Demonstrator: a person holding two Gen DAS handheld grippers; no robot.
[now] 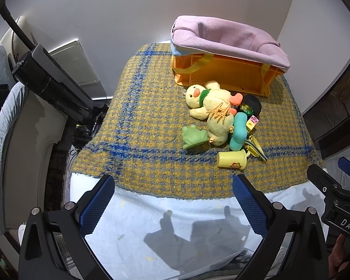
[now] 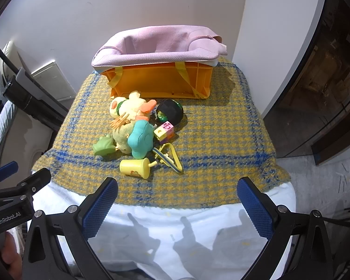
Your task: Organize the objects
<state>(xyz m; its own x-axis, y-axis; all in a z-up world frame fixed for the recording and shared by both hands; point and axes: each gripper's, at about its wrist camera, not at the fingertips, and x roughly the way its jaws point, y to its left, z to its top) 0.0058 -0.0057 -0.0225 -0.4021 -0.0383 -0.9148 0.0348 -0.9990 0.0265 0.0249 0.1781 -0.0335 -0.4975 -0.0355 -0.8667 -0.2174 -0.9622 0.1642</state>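
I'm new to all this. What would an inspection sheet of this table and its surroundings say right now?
Surface: checked yellow and blue blanket over a white sheet on the table.
Job's things: orange crate with pink liner at the back; toy pile in front: plush duck, green frog, teal plush, black ball, coloured cube, yellow cup, striped strap. All lie outside the crate.
Clutter: nothing seen beyond the toys.
Grippers: left gripper and right gripper both open, empty, over the near edge.
Cables: dark cords on the floor, unclear.
Surroundings: white wall, padded chair, dark cabinet.
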